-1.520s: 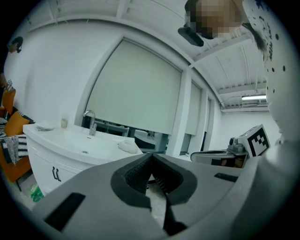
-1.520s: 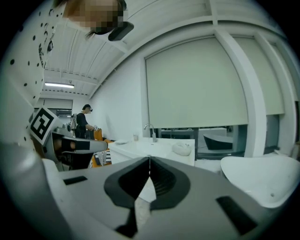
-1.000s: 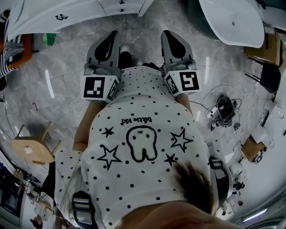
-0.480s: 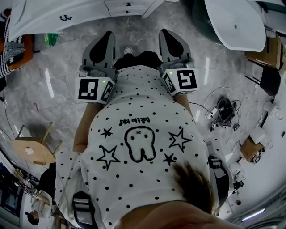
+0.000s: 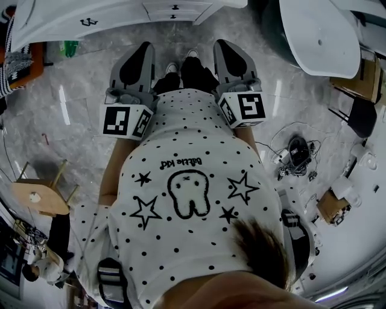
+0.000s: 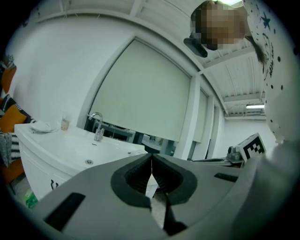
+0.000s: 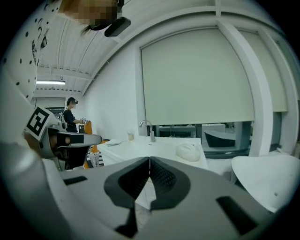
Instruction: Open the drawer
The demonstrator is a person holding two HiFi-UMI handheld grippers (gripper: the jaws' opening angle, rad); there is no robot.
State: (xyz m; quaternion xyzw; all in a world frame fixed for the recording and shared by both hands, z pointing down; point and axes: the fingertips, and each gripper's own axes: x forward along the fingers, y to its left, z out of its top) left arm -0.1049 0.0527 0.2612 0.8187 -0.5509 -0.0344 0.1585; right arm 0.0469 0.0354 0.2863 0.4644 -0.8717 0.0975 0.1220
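Two grippers are held side by side, well short of the white cabinet [image 5: 90, 21], presumably carried ready for the reach. The left gripper [image 5: 146, 48] and right gripper [image 5: 223, 47] are both closed tight on nothing. The drawer [image 5: 176, 11] sits untouched in the cabinet's front, where two dark handles [image 5: 175, 7] are counted.

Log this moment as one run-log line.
phase: before contact | left gripper: jaws shut, empty | right gripper: jaws shut, empty | drawer: closed, untouched
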